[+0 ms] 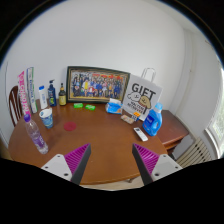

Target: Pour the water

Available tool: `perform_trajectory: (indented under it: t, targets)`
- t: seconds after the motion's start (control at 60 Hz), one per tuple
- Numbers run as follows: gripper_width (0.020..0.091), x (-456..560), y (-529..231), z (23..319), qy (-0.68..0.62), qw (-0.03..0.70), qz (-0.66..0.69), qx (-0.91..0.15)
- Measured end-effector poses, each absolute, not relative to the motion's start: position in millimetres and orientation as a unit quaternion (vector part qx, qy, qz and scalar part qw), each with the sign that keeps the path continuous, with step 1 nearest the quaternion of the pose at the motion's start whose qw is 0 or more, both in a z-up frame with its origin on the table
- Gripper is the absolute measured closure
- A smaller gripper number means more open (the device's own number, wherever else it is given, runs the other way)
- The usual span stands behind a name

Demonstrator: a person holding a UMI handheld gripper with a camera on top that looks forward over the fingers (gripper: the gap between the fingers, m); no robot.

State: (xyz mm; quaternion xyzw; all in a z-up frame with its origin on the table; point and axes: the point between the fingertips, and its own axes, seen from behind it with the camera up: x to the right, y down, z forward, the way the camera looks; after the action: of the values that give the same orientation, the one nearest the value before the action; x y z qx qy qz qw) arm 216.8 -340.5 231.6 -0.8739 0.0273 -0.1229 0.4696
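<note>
**Open gripper over a crowded round table**

While the gripper (pixel 110 160) hangs above the near edge of the table (pixel 100 150), its two fingers stand wide apart with nothing between them, their magenta pads (pixel 75 158) facing inward. A clear plastic water bottle (pixel 35 135) stands upright well ahead of the left finger, near the table's left rim; it is slim and transparent, with a pale cap, and how much water it holds cannot be told. Just beyond it sits a small pale cup (pixel 46 116).

Farther back, a framed group picture (pixel 97 84) leans against the white wall, with several bottles (pixel 52 95) beside its left end and two small green items (pixel 84 105) lying in front of it. To the right stand a white card printed "GIFT" (pixel 141 100) and a blue bottle (pixel 152 121) tilted beside it, with a light blue object (pixel 114 105) nearby. A small red patch (pixel 70 127) lies flat on the wood. Nothing stands between the fingers and the water bottle. The tabletop is smooth, reddish-brown wood, rounded in outline.
</note>
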Motion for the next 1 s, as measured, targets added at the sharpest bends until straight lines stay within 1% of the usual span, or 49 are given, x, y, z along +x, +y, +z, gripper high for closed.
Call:
perform_trajectory:
  t: [0.133, 0.317, 0.45, 0.617, 0.75, 0.833, 0.9, 0.967, 0.983, 1.0]
  targets:
    - [0.0249, 187.4, -346.3, 219.1, 0.017, 0.464, -0.124, -0.877]
    - [0.0253, 75.1, -350.6, 175.2, 0.006, 0.452, -0.085, -0.888]
    - [0.0249, -9.5, -340.9, 147.3, -0.031, 0.467, -0.043, -0.883]
    - [0.0249, -89.0, -306.0, 116.6, -0.053, 0.493, -0.011, -0.868]
    - [0.0254, -114.8, -260.1, 96.0, -0.037, 0.516, 0.000, -0.856]
    - [0.0297, -111.9, -234.0, 80.2, -0.021, 0.525, -0.013, -0.851]
    - [0.0364, -110.6, -219.4, 69.1, -0.013, 0.529, -0.016, -0.848]
    - [0.0468, -110.0, -209.1, 60.4, -0.010, 0.532, -0.018, -0.846]
    - [0.0506, -110.2, -207.2, 59.8, -0.011, 0.534, -0.019, -0.845]
    - [0.0562, -110.0, -205.7, 60.1, -0.012, 0.537, -0.020, -0.843]
